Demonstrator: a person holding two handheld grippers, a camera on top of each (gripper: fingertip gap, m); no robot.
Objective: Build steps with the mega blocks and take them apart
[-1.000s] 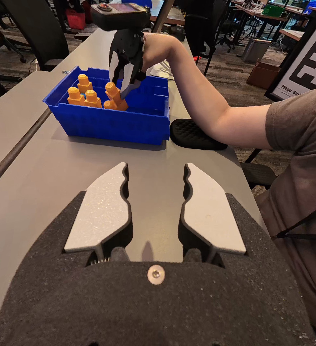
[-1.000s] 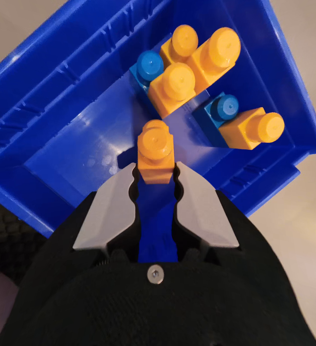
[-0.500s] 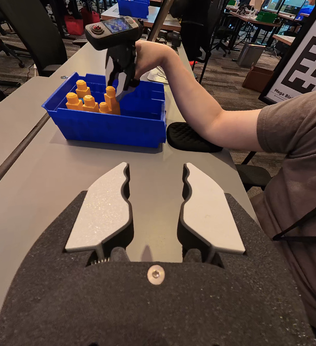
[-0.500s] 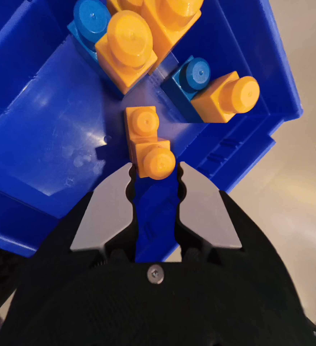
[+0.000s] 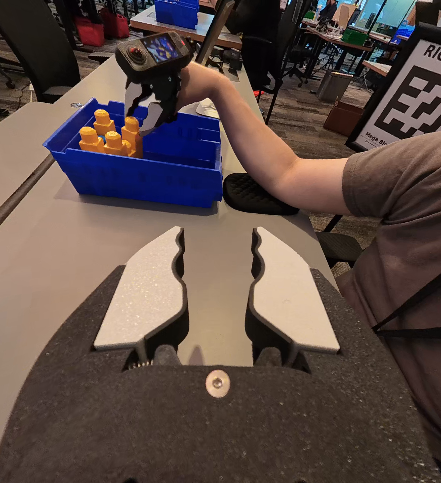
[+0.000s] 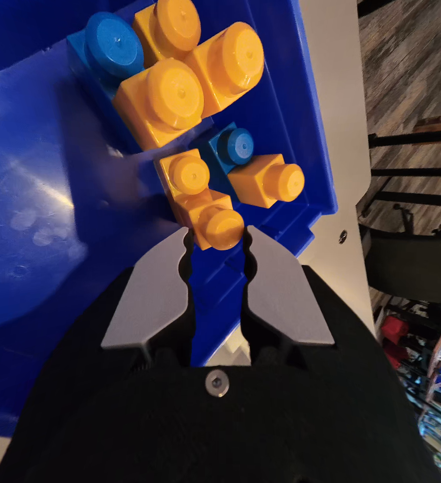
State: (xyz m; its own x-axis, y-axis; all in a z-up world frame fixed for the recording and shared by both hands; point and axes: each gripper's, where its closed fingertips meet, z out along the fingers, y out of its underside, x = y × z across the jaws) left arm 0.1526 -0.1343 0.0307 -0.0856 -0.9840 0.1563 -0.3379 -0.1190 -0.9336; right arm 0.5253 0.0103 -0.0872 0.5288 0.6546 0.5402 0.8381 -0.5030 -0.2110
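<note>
We are lifting our right gripper (image 6: 217, 230), fingers now parted, off the stepped orange plastic block pair (image 6: 201, 198) released in the blue plastic bin (image 6: 31, 183); our left gripper (image 5: 217, 231) is idling beside it, fingers apart.

Blocks (image 5: 109, 138) inside bin (image 5: 141, 180) on table (image 5: 57, 248)

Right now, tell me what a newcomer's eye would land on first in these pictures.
The blue bin on the grey table, holding a cluster of orange blocks. Above it the right gripper reaches in, its fingertips either side of an orange block. The left gripper hangs open and empty over the table.
</note>
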